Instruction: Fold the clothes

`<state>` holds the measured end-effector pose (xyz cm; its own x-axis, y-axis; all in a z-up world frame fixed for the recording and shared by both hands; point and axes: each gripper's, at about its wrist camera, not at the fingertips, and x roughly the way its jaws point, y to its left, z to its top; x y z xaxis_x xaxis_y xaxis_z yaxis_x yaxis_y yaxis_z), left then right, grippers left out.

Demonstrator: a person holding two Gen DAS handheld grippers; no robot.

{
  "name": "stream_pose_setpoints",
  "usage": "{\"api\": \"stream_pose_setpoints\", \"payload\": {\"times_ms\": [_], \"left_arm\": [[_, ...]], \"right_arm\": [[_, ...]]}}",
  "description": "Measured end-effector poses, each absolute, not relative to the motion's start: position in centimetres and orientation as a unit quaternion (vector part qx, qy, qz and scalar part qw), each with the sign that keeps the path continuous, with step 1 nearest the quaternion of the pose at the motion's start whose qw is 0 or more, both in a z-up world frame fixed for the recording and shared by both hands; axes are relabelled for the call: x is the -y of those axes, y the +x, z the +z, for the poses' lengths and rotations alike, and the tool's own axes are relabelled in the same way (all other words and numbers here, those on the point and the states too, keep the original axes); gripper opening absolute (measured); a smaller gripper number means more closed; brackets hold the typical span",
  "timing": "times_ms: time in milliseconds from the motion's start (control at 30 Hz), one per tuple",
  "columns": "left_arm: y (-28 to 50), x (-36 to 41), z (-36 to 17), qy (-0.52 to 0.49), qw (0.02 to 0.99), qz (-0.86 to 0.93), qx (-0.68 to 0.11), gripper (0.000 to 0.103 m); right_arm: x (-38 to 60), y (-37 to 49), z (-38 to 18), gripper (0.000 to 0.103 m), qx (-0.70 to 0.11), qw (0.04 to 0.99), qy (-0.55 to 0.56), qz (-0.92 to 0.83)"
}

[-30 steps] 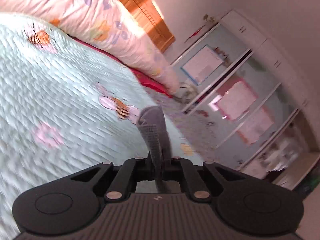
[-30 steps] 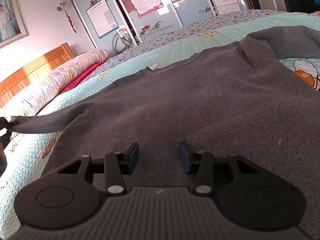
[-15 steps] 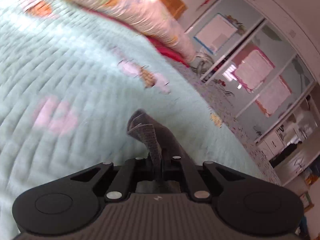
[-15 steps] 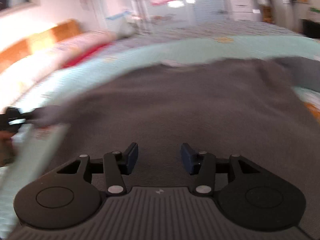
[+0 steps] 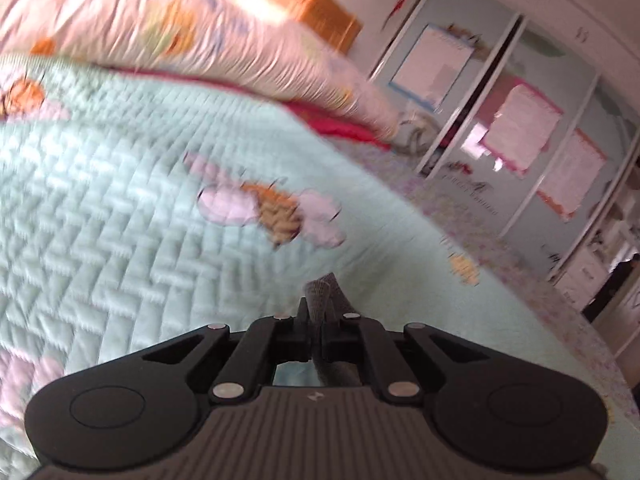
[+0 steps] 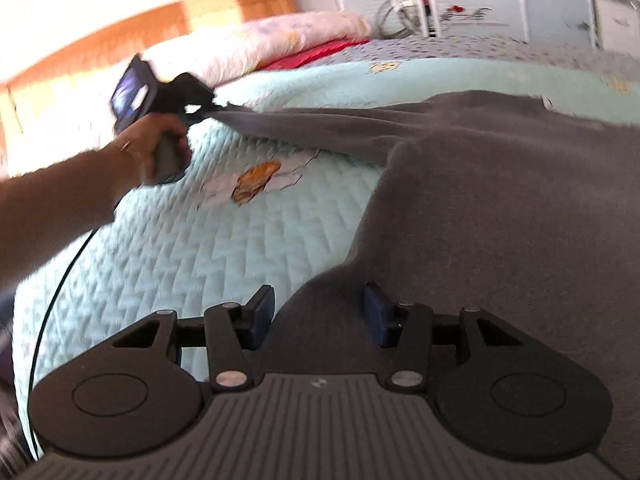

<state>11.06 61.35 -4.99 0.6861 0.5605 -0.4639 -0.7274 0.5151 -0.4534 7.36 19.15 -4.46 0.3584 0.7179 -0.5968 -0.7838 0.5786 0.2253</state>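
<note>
A dark grey sweater (image 6: 500, 208) lies spread on the mint quilted bedspread (image 6: 192, 248). Its left sleeve (image 6: 304, 124) is stretched out taut toward the headboard. My left gripper (image 5: 316, 332) is shut on the sleeve cuff (image 5: 322, 296), whose end pokes out past the fingers. In the right wrist view a hand (image 6: 156, 148) holds that left gripper (image 6: 200, 110) above the bed. My right gripper (image 6: 318, 312) is open, low over the sweater's bottom corner, with the hem edge lying between the blue pads (image 6: 262, 310).
A rolled floral duvet (image 5: 192, 32) and a red pillow (image 5: 340, 128) lie along the wooden headboard (image 6: 160, 28). Wardrobe doors with posters (image 5: 516, 128) stand beyond the bed. A black cable (image 6: 56, 292) hangs from the left gripper's hand.
The left gripper has pulled the sleeve out sideways toward the headboard, so it is now taut. The right gripper swung left from the sweater's middle to its bottom left corner, still open.
</note>
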Motion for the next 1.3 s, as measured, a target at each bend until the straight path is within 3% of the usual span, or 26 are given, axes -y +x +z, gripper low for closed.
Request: {"api": "stream_pose_setpoints", "payload": {"times_ms": [167, 433, 600, 633, 700, 800, 833, 867, 900, 1133, 1267, 1300], "left_arm": [[7.4, -61.7, -7.0, -0.402, 0.826, 0.384, -0.097, 0.008], [2.1, -61.0, -7.3, -0.484, 0.782, 0.387, -0.059, 0.007], [3.0, -60.8, -6.4, -0.470, 0.791, 0.385, -0.073, 0.037], [3.2, -60.8, -6.3, -0.467, 0.793, 0.385, -0.075, 0.037], [3.5, -60.8, -5.9, -0.461, 0.796, 0.384, -0.081, 0.049], [4.1, -60.7, -5.4, -0.452, 0.801, 0.383, -0.089, 0.052], [4.7, -60.8, -5.4, -0.447, 0.805, 0.377, -0.097, 0.052], [5.4, -61.1, -5.5, -0.441, 0.811, 0.370, -0.108, 0.044], [6.2, -61.3, -5.6, -0.435, 0.816, 0.363, -0.119, 0.004], [3.6, -58.9, -4.2, -0.381, 0.837, 0.371, -0.133, 0.002], [2.4, -58.8, -5.1, -0.373, 0.827, 0.382, -0.177, 0.004], [1.8, -58.7, -4.9, -0.371, 0.823, 0.392, -0.179, 0.005]], "right_arm": [[-18.5, 6.6, -3.6, 0.056, -0.320, 0.797, -0.117, 0.499], [-14.2, 9.2, -2.3, 0.055, -0.385, 0.762, -0.002, 0.521], [-12.7, 14.4, -0.5, 0.055, -0.383, 0.770, 0.161, 0.484], [-13.0, 15.6, -0.3, 0.055, -0.380, 0.768, 0.191, 0.478], [-14.5, 17.4, 0.0, 0.056, -0.374, 0.765, 0.223, 0.474], [-17.4, 19.3, 0.4, 0.056, -0.359, 0.762, 0.250, 0.477], [-18.3, 20.0, 0.6, 0.056, -0.354, 0.761, 0.259, 0.478], [-19.3, 20.4, 0.6, 0.056, -0.351, 0.757, 0.266, 0.483], [-20.2, 20.8, 0.7, 0.056, -0.347, 0.754, 0.273, 0.487], [-27.3, 25.8, -0.8, 0.056, -0.392, 0.706, 0.318, 0.497], [-32.5, 26.8, -5.2, 0.055, -0.459, 0.641, 0.260, 0.558], [-32.6, 26.3, -5.8, 0.022, -0.455, 0.660, 0.234, 0.550]]}}
